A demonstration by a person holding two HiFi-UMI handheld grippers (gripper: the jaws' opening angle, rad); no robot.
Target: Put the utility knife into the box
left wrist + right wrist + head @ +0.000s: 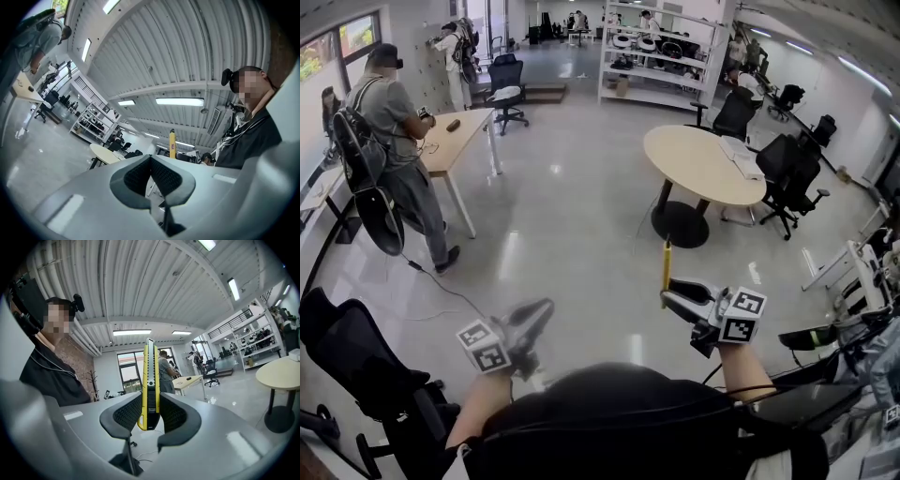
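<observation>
right gripper (668,298): jaws are clamping the utility knife (150,385); the ribbed pads are pressing on both of its sides near the lower end.
utility knife: yellow with a black slider strip. It is standing upright out of the right jaws and being carried in mid-air over the grey floor (572,234), touching no surface. In the head view its top end is pointing toward the base of the round table (698,164).
left gripper (542,312): jaws are sitting together, pads meeting along one line in the left gripper view, nothing between them.
gripper layout: both are hovering in front of the wearer's chest, well apart, and each marker cube is facing the head camera.
left gripper view: the knife is showing as a yellow bar beyond the closed pads.
round table: standing right of centre, well beyond the knife, with black office chairs (792,178) crowding its far side.
wooden desk (455,136): a person with a backpack (394,131) is standing at it, far left.
shelving rack (656,52): white, standing at the back of the room.
black chair (356,366): sitting just beside the wearer's left arm.
</observation>
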